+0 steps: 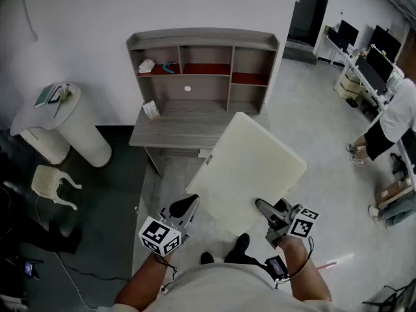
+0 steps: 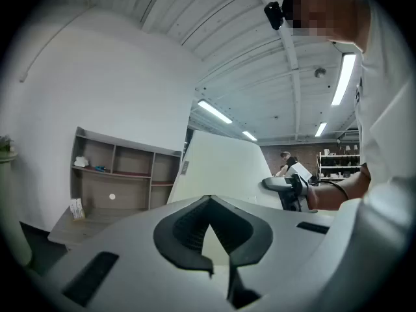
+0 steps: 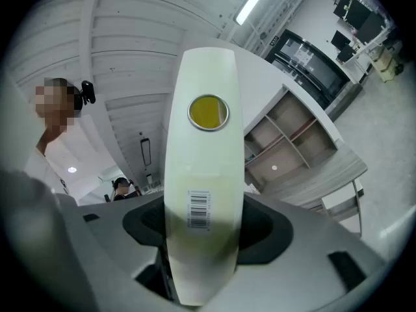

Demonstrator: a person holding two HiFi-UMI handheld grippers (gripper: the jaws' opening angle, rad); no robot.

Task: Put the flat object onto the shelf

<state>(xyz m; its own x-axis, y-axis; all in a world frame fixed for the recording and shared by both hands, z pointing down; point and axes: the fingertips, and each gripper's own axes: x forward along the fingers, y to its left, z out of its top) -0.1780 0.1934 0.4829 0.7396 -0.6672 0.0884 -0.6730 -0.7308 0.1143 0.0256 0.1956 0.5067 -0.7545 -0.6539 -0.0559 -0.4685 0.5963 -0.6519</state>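
Note:
A large cream flat board (image 1: 250, 174) is held tilted in front of me, above the floor and short of the grey shelf desk (image 1: 201, 64). My left gripper (image 1: 187, 207) is at the board's lower left corner. In the left gripper view a cream wedge of board (image 2: 221, 168) sits between the dark pads of the left gripper (image 2: 213, 239). My right gripper (image 1: 268, 211) clamps the board's lower right edge. In the right gripper view the right gripper (image 3: 203, 239) stands wide around the board's edge (image 3: 205, 174), which carries a barcode and a round yellow sticker (image 3: 208, 112).
The shelf's upper left compartment holds a white object (image 1: 146, 65) and a blue item (image 1: 170, 67). A small card (image 1: 151, 110) stands on the desk top. A white cylindrical stand (image 1: 65, 125) and a tipped white chair (image 1: 52, 184) are at left. A person (image 1: 390, 125) stands at right.

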